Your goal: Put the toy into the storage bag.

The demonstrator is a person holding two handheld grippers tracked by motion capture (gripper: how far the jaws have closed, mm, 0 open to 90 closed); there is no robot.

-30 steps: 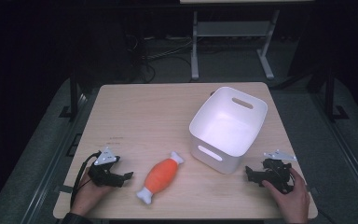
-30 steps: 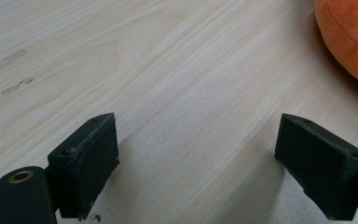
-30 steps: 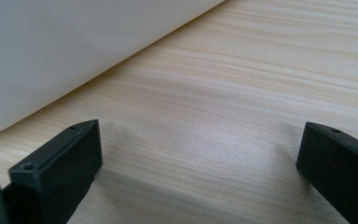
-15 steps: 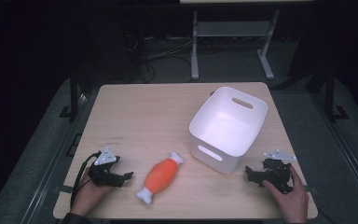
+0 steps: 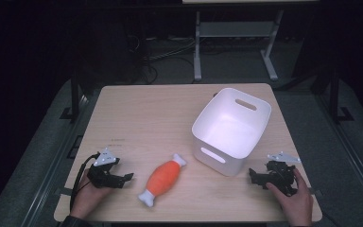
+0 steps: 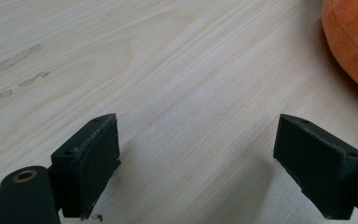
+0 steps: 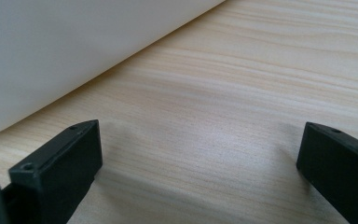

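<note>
An orange plush toy with white bone-shaped ends (image 5: 163, 178) lies near the table's front edge, left of a white plastic bin (image 5: 231, 128) with handle slots. My left gripper (image 5: 125, 178) rests on the table at the front left, held by a hand, open and empty; its own view (image 6: 198, 168) shows bare wood between the jaws and the toy's orange side (image 6: 352, 42) at the upper right. My right gripper (image 5: 253, 175) rests at the front right, just beside the bin's near corner. It stands open too (image 7: 200, 172), with the bin's white wall (image 7: 65, 51) close ahead.
The wooden table (image 5: 146, 118) has open surface at its back left. Beyond its far edge stand a metal table frame (image 5: 236, 42) and cables on a dark floor.
</note>
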